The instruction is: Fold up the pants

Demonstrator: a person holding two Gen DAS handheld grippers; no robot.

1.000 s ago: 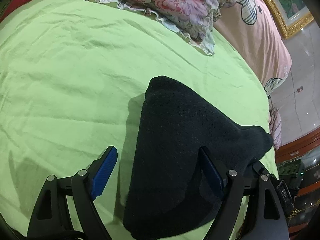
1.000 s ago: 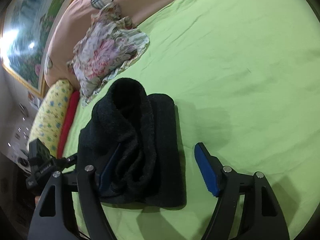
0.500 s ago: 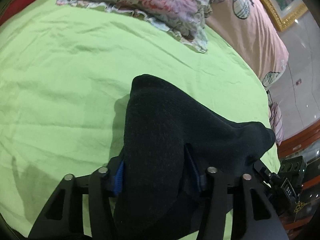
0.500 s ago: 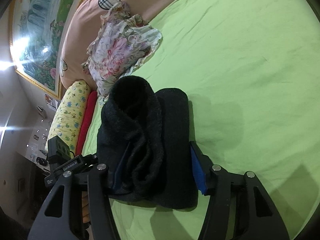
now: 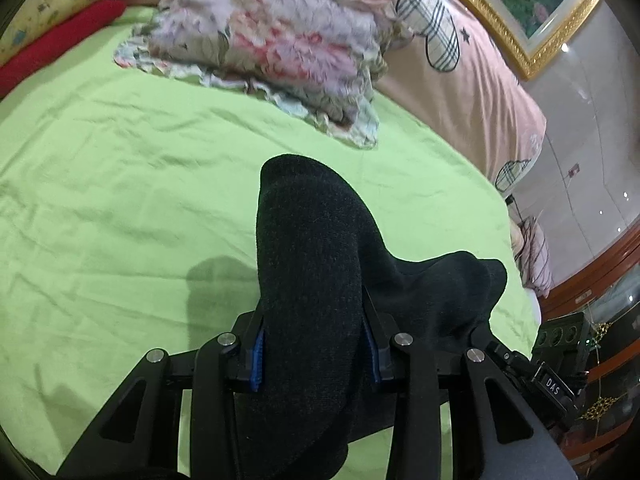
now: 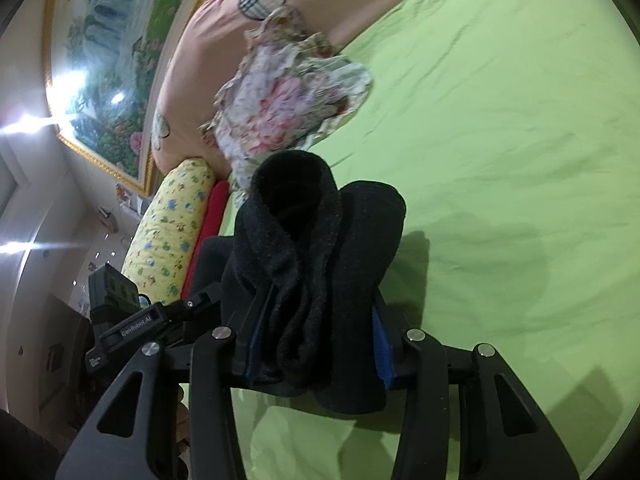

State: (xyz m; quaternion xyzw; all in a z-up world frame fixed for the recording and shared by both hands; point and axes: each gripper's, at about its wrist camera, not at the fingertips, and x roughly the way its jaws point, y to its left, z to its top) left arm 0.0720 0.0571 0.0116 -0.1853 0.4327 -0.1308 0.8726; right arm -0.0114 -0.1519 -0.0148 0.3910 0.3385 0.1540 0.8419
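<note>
The black pants (image 5: 312, 264) are folded into a thick bundle, held a little above the green bed sheet (image 5: 120, 208). My left gripper (image 5: 314, 344) is shut on one end of the bundle, its blue pads pressed into the cloth. My right gripper (image 6: 316, 340) is shut on the other end of the pants (image 6: 320, 248), where the folded layers show edge-on. The left gripper's body (image 6: 120, 328) shows at the left of the right wrist view; the right gripper's body (image 5: 548, 380) shows at the right of the left wrist view.
A floral pillow (image 5: 272, 48) lies at the head of the bed, also in the right wrist view (image 6: 280, 96). A pink quilt with plaid hearts (image 5: 460, 60), a yellow pillow (image 6: 168, 232) and a red cloth (image 5: 60, 40) lie beyond. Dark wooden furniture (image 5: 592, 288) stands past the bed's edge.
Both grippers closed from open onto the ends of the folded pants, then lifted the bundle off the sheet, with both views tilting up toward the head of the bed.
</note>
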